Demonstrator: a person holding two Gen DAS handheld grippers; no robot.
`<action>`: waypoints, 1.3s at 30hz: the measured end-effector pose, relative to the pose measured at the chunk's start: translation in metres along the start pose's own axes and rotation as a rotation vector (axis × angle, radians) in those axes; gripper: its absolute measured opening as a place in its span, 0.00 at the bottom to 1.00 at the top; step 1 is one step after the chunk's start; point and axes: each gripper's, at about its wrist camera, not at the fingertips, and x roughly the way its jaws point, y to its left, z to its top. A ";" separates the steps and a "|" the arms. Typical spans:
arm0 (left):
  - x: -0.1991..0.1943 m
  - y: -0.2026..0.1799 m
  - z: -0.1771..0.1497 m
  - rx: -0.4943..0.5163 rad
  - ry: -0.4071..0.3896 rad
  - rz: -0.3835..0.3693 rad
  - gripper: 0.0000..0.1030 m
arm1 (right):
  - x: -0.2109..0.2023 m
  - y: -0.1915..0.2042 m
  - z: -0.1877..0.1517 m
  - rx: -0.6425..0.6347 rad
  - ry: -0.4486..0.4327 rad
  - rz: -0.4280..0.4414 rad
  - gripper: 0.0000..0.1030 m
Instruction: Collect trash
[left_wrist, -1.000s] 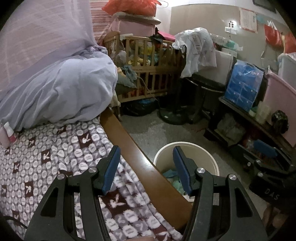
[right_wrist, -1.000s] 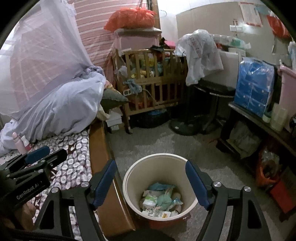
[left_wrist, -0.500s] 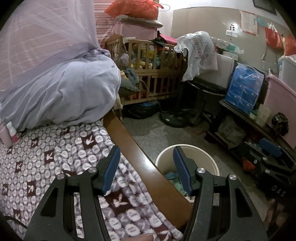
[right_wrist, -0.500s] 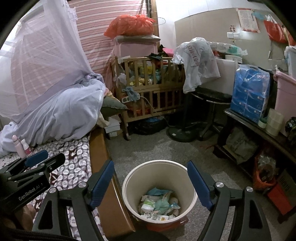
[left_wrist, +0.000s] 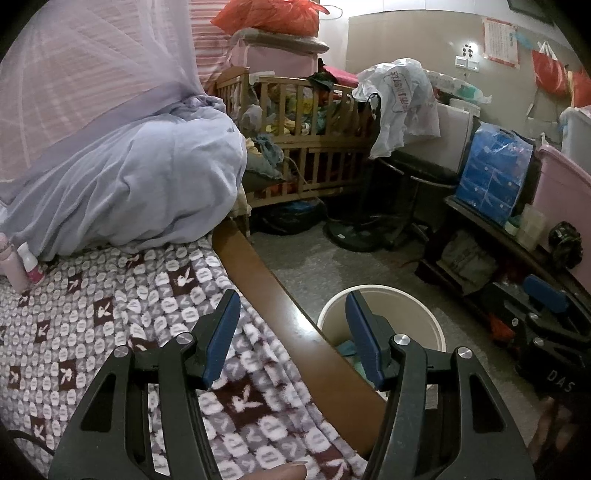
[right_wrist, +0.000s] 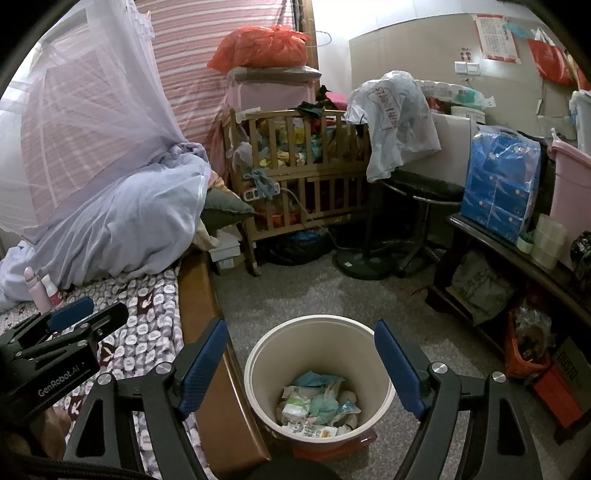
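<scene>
Bedroom, cluttered. Left hand-held gripper (left_wrist: 291, 336) poised over the bed's edge, jaws apart, nothing between the blue pads; beneath it the patterned blanket (left_wrist: 110, 295) and the wooden bed rail (left_wrist: 266, 288). Right hand-held gripper (right_wrist: 301, 363) poised over the bin (right_wrist: 258, 354), jaws apart and widening a little, nothing gripped; the bin's mouth framed between the two pads from this view.

Bin standing on the floor (right_wrist: 295, 288), just beside the bed rail, cream-coloured, round, upright. Trash (right_wrist: 317, 404) lying at the bottom of it: crumpled wrappers and packets, pale green, white and blue, piled loosely. From the left wrist view, only part of the bin's rim and a bit of the contents visible past the rail.

On the blanket near the bundled lilac netting (left_wrist: 129, 184), two small pink bottles (left_wrist: 22, 262), upright, close together. Netting heaped on the bed and rising as a canopy at the left.

Beyond the bed, a wooden crib (right_wrist: 299, 177) stuffed with clothes and toys, a white plastic bag (right_wrist: 395, 118) draped at its right end. On the right, a dark low shelf (right_wrist: 498, 243) carrying a blue pack (right_wrist: 502, 181) and a pink tub (right_wrist: 569, 192). Fingertip just visible at the bottom edge of the left wrist view.
</scene>
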 end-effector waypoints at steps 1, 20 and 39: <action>0.000 0.001 0.000 0.000 0.000 0.001 0.56 | 0.000 0.000 -0.001 0.001 0.001 0.001 0.78; 0.005 0.004 -0.001 -0.003 0.008 0.002 0.56 | 0.009 -0.001 -0.004 0.001 0.023 0.004 0.78; 0.011 0.008 -0.005 -0.003 0.015 0.004 0.56 | 0.013 -0.003 -0.004 -0.002 0.037 0.006 0.78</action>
